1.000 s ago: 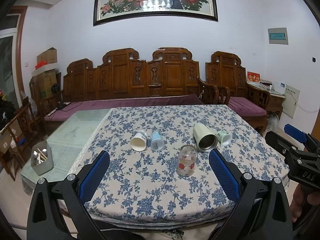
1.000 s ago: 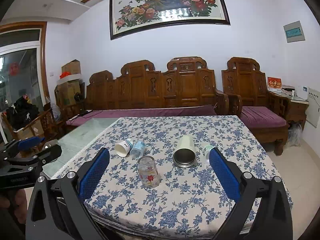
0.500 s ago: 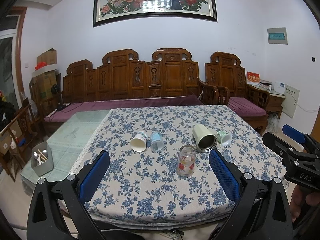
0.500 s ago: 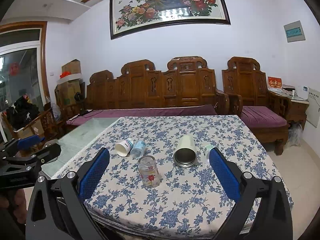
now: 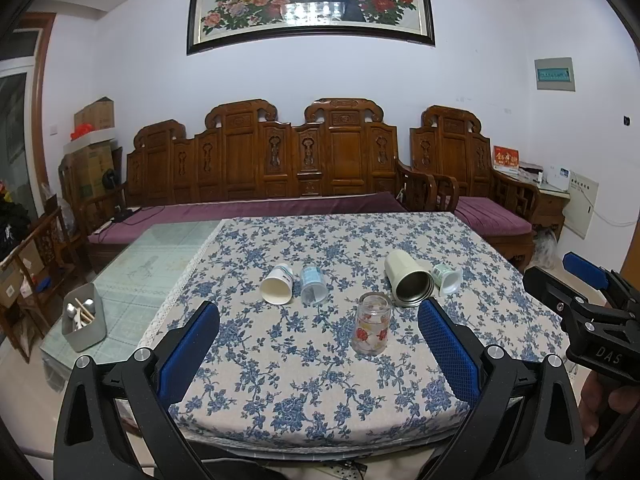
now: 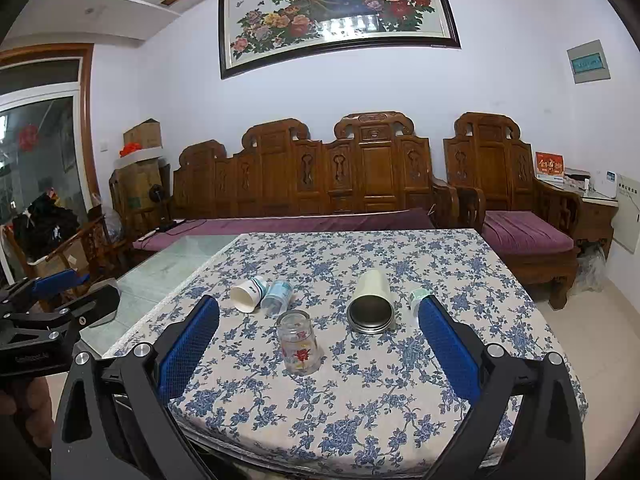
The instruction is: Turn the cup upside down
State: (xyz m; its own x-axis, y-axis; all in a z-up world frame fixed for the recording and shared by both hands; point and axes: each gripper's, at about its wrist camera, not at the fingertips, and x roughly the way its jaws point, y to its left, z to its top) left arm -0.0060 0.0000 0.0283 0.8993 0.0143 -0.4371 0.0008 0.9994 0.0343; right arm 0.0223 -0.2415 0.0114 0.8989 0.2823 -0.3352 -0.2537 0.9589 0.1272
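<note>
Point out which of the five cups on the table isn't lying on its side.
The clear glass cup with red flowers stands on end, nearest the camera; the white paper, blue plastic, cream steel and small green cups all lie tipped over.

Glass cup (image 5: 371, 329) stands nearest on the table (image 5: 320, 400), central. Behind it to the left lie two small cups (image 5: 276, 289) side by side; behind right, the tumbler (image 5: 408, 283) lies beside another small cup (image 5: 447, 277)

Right claw (image 5: 576, 280) edges slightly left — cups unmoved.

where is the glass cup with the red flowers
In both wrist views the glass cup stands near the table's front edge, just before the tipped metal tumbler.
</note>
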